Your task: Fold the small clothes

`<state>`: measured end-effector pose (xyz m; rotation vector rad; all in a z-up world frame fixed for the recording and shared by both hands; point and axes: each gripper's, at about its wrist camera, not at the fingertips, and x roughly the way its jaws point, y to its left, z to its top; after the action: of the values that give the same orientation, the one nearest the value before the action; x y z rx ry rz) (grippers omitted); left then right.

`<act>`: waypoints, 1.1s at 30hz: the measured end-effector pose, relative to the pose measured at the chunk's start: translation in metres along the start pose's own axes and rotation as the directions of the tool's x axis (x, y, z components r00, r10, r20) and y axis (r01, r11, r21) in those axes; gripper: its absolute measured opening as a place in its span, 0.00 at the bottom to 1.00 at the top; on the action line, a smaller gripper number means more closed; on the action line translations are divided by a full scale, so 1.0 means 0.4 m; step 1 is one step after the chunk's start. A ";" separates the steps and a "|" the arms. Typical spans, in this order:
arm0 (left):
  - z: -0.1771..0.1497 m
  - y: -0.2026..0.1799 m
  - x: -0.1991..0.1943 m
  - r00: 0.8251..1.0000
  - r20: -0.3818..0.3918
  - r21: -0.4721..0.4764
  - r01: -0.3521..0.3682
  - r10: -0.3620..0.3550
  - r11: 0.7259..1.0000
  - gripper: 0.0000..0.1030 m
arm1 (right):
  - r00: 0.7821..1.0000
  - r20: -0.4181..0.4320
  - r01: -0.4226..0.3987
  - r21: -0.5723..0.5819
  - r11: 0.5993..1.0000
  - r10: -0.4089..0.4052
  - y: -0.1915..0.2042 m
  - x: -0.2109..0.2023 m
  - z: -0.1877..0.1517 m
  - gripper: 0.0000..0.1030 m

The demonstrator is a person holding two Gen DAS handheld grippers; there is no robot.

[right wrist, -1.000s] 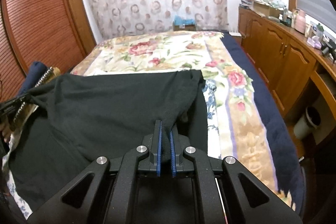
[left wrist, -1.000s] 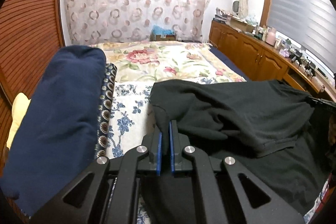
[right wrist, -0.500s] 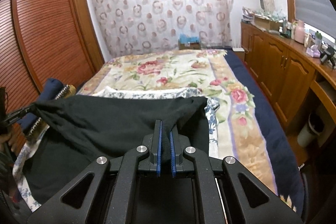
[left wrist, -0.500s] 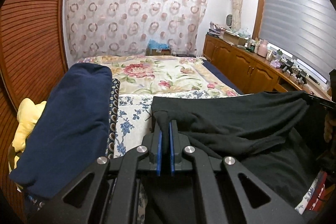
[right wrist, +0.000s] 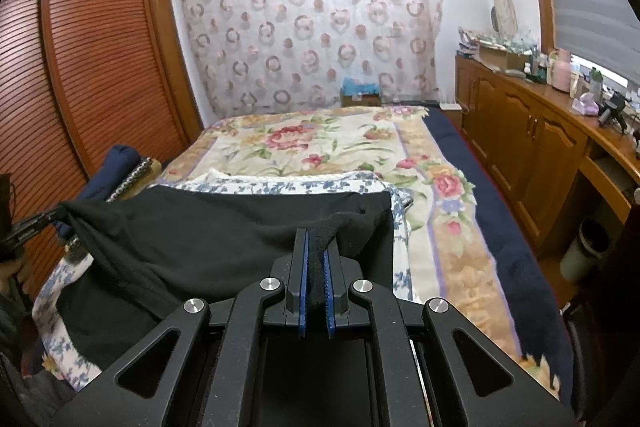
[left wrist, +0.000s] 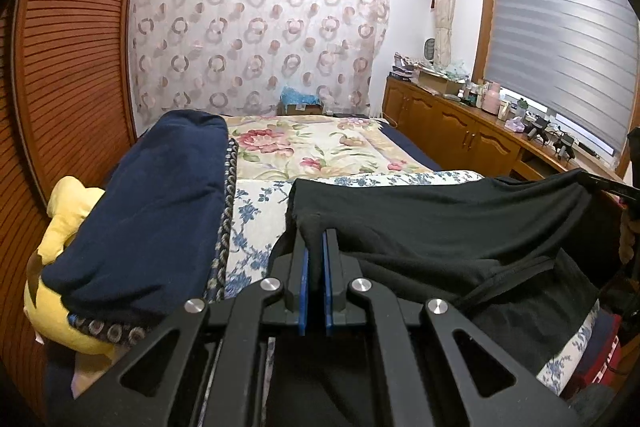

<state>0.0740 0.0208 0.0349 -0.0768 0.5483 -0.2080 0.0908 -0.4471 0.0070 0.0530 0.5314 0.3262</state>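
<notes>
A black garment (left wrist: 440, 223) (right wrist: 208, 227) hangs stretched between my two grippers above the near end of the bed. My left gripper (left wrist: 316, 239) is shut on its left corner, a fold of black cloth pinched between the blue pads. My right gripper (right wrist: 316, 243) is shut on the opposite corner in the same way. In the right wrist view the left gripper's tip (right wrist: 36, 225) shows at the far left edge, and the right gripper's tip (left wrist: 608, 185) shows at the right in the left wrist view. The lower part of the garment droops onto a blue-flowered white cloth (left wrist: 260, 211) (right wrist: 304, 183).
A folded navy cloth (left wrist: 152, 211) lies over a patterned roll and a yellow plush toy (left wrist: 64, 211) at the left. The floral bedspread (right wrist: 320, 143) stretches to the curtain. Louvred wardrobe doors (right wrist: 92, 67) stand left, a wooden sideboard (right wrist: 532, 147) with clutter right.
Both grippers have risen and pulled back toward the near end of the bed, lifting the black garment's top edge with them. The views now tilt up and show more wall and curtain.
</notes>
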 end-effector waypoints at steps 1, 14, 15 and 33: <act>-0.004 0.003 -0.011 1.000 0.003 -0.002 -0.002 0.002 1.000 0.02 | 1.000 0.004 0.002 -0.001 1.000 -0.002 0.001 -0.008 -0.003 0.04; -0.082 -0.029 -0.110 0.999 -0.004 0.006 -0.043 0.043 0.999 0.02 | 1.000 -0.018 0.019 -0.045 0.999 -0.020 0.034 -0.129 -0.092 0.04; -0.090 -0.029 -0.110 0.999 -0.010 0.006 -0.046 0.046 0.999 0.02 | 0.999 -0.027 0.015 -0.035 0.999 -0.016 0.030 -0.131 -0.106 0.04; -0.175 -0.035 -0.048 0.984 -0.167 0.025 -0.062 0.065 0.998 0.41 | 0.980 -0.112 0.153 -0.124 0.980 -0.167 0.047 -0.066 -0.222 0.44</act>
<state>0.0191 0.0103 -0.0132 -0.0226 0.7155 -0.1587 0.0188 -0.4407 -0.0543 -0.1213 0.6332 0.2022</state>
